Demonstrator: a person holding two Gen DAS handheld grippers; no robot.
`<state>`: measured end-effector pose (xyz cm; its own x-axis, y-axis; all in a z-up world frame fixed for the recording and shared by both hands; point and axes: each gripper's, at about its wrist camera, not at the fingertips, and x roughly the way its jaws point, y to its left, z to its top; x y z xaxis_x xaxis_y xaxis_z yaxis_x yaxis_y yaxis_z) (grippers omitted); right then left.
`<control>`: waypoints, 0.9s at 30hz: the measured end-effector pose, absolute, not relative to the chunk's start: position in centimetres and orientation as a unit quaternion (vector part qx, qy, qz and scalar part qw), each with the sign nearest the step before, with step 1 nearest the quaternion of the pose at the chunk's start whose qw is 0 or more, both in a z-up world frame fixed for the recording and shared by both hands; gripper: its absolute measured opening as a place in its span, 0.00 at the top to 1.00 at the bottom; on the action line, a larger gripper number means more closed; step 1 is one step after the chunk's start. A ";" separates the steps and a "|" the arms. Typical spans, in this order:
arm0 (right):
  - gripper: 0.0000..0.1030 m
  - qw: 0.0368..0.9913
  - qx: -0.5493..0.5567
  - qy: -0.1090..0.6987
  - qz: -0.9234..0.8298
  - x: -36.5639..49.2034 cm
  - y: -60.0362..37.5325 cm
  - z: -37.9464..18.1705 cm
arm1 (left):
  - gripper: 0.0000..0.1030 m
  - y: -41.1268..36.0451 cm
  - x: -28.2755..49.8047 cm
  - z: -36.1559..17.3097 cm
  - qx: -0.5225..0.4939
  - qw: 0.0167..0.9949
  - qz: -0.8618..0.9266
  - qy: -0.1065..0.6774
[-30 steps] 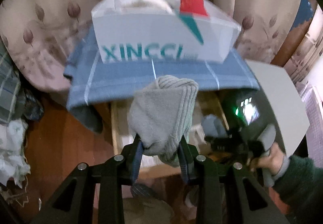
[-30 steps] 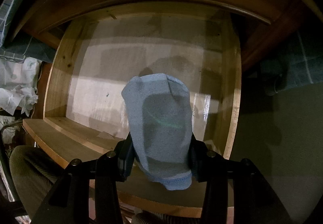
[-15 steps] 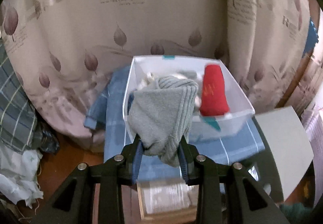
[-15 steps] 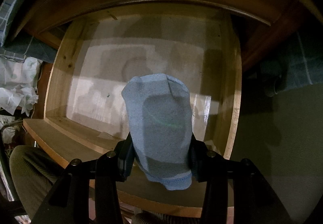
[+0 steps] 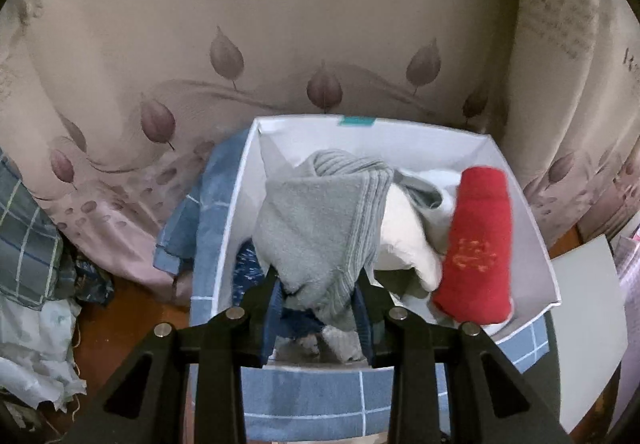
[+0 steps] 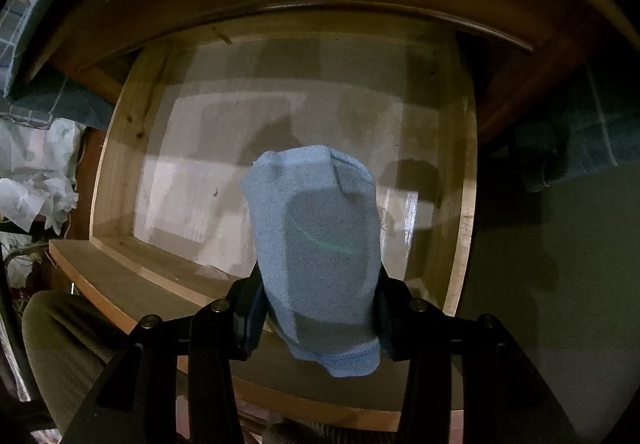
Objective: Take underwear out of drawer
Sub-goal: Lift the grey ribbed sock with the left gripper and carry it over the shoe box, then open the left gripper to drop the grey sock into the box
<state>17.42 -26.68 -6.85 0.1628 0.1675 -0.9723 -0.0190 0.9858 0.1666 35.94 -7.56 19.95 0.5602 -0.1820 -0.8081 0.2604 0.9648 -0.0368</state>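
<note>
Beige curtain fabric printed with brown leaves (image 5: 224, 55) fills the background of the left wrist view, and below it a white open-topped storage box (image 5: 532, 228) is seen resting on a blue checked cloth (image 5: 304, 396). Over this box the left gripper (image 5: 318, 308) is held, its jaws closed partway on a folded grey ribbed knit garment (image 5: 320, 224), which is pinched near its lower edge so that the bulk stands up between the fingers. A rolled red garment with gold embroidery (image 5: 476, 248) and some white fabric (image 5: 404, 240) are already lying in the box. In the right wrist view, a pale wooden drawer (image 6: 464, 179) is seen pulled out, and no other garment is seen on its bare bottom. Above it the right gripper (image 6: 318, 308) is clamped partway on a folded light blue knitted piece of underwear (image 6: 312, 244), which is gripped across its lower half. Both pieces are judged to be light, soft and easily compressed, with no risk of breakage; a hold across the folded thickness is likely to be best, since a grip on a single loose edge could let the bundle unfold or slip free.
</note>
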 end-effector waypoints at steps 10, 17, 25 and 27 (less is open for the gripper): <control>0.59 0.758 0.057 0.647 0.063 17.6 -26.7 -6.8 | 0.66 -7.4 37.9 16.1 0.035 0.868 -0.103 0.485; 0.59 0.757 0.054 0.648 0.062 17.6 -26.6 -6.9 | 0.58 -7.4 37.8 15.8 0.038 0.866 -0.085 0.491; 0.59 0.757 0.051 0.649 0.061 17.6 -26.5 -6.9 | 0.46 -7.4 37.2 16.9 0.037 0.867 -0.080 0.491; 0.59 0.756 0.050 0.649 0.062 17.6 -26.4 -6.8 | 0.45 -7.1 36.8 17.5 0.029 0.870 -0.084 0.485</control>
<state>17.64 -26.43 -6.85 0.1489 0.1576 -0.9762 -0.0286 0.9875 0.1551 36.82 -7.10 17.54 0.5148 -0.1183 -0.8491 0.1751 0.9841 -0.0309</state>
